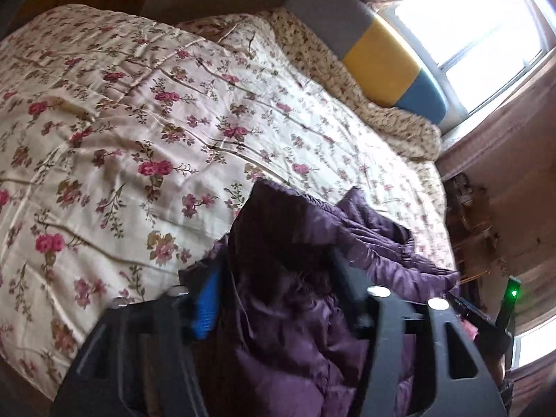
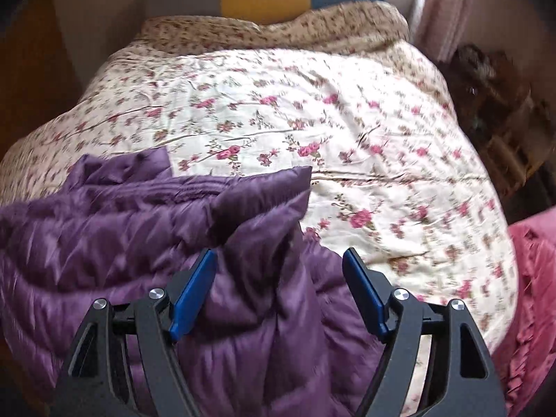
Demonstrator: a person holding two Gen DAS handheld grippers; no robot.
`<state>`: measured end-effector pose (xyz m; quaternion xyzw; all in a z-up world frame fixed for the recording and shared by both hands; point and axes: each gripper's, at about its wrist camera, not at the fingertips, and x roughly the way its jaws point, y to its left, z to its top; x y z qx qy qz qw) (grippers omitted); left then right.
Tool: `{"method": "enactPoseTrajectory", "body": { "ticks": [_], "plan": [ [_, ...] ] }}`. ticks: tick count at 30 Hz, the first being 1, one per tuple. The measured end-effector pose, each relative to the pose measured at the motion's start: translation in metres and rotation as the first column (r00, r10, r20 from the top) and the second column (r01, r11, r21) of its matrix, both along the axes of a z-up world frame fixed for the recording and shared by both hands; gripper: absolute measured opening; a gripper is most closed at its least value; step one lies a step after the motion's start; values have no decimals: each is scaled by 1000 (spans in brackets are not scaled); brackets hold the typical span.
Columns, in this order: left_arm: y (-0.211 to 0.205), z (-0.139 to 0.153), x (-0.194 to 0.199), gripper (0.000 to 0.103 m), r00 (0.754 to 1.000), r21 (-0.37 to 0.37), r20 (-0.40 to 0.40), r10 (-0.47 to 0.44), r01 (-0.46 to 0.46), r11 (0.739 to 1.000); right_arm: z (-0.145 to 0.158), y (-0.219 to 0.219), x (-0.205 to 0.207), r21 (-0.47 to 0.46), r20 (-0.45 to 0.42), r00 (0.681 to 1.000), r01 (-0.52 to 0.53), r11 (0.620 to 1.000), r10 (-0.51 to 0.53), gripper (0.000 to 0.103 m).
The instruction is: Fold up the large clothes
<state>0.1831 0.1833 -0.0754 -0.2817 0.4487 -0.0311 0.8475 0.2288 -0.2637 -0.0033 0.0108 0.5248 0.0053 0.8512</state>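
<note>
A purple quilted down jacket (image 1: 295,278) lies bunched on the near part of a bed with a floral cover (image 1: 139,121). My left gripper (image 1: 274,271) has its jaws wide apart with a thick fold of the jacket bulging between the fingers; the right finger is partly hidden by fabric. In the right wrist view the jacket (image 2: 121,236) fills the lower left. My right gripper (image 2: 278,260) is open, its blue pads (image 2: 194,288) on either side of a raised fold, not pinching it.
A grey, yellow and blue headboard (image 1: 378,62) and a rolled floral blanket (image 1: 382,114) are at the far end. A bright window (image 1: 486,34) and curtains are at the right. A pink cloth (image 2: 535,278) lies off the bed's right edge. Dark clutter (image 2: 497,104) stands beside the bed.
</note>
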Motion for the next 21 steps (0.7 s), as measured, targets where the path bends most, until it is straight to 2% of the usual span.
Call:
{"method": "enactPoseTrajectory", "body": {
  "ticks": [1, 2, 3, 5, 9, 12, 17, 21],
  "plan": [
    [-3, -1, 4, 37, 1000, 19, -9, -5, 5, 1000, -3, 1, 2, 16, -7, 1000, -1, 1000, 1, 48],
    [-5, -3, 7, 24, 1000, 37, -14, -12, 13, 999, -6, 5, 4, 15, -9, 1000, -5, 1000, 5, 24],
    [-9, -3, 11, 19, 1000, 81, -19, -12, 13, 997, -8, 10, 3, -10, 2, 1000, -10, 1000, 10, 16],
    [-16, -3, 16, 18, 1000, 159, -18, -3, 6, 987, -4, 23, 1, -117, 69, 997, -21, 993, 29, 9],
    [-35, -8, 32, 18, 999, 306, -40, 8, 5, 952, -11, 46, -1, -331, 158, 987, 14, 943, 41, 7],
    [-50, -16, 44, 18, 999, 407, -50, 1, 20, 913, -29, 46, 5, -375, 158, 987, 41, 926, 21, 7],
    [-62, -34, 56, 22, 999, 496, -44, -20, 39, 867, -58, 35, 14, -350, 130, 991, 79, 933, -35, 8],
    [-61, -46, 60, 25, 1000, 499, -5, -20, 19, 866, -73, 23, 20, -277, 104, 991, 110, 954, -84, 8]
  ]
}}
